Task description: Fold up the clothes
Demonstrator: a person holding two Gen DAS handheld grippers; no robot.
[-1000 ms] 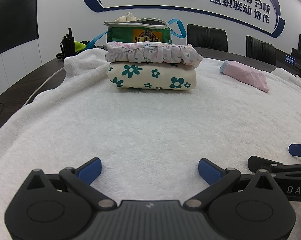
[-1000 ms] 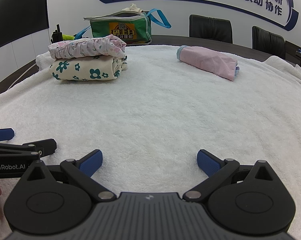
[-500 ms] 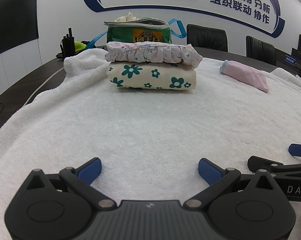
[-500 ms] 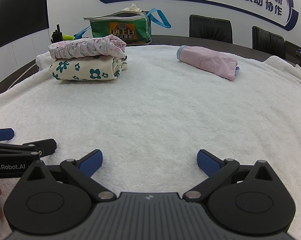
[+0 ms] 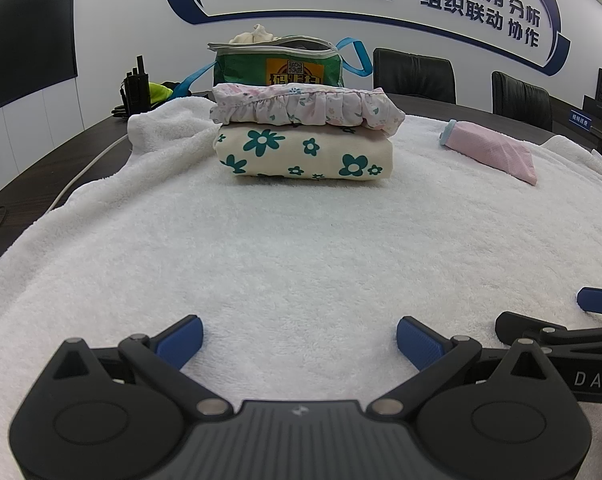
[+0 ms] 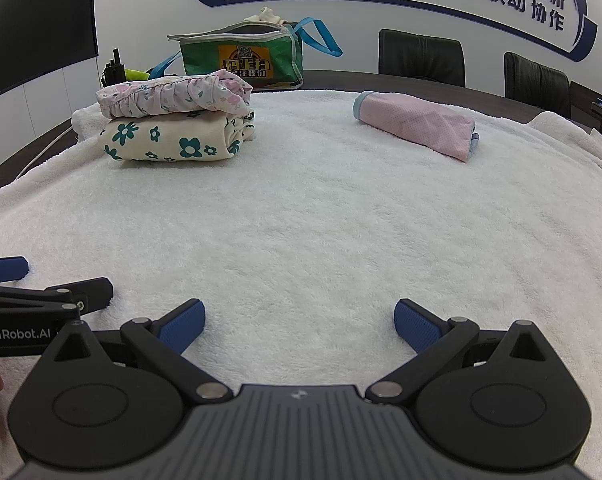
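L wrist view: left gripper [image 5: 299, 338] jaws apart, empty, low over white towel [image 5: 301, 240] on worktop; folded stack [image 5: 305, 136] far centre.

R wrist view: right gripper [image 6: 299, 322] jaws apart, empty; pink garment [image 6: 417, 124] far right. Judgement: next piece prob from green bag [image 6: 243, 60]; pinch one layer only.

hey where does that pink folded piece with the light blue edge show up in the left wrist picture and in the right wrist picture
Left wrist view: the pink folded piece lies far right on the white towel, right of the folded stack.
Right wrist view: the same piece lies upper right of centre, larger, apart from the stack.
Shared landmark: the green bag behind the stack, seen in both views.
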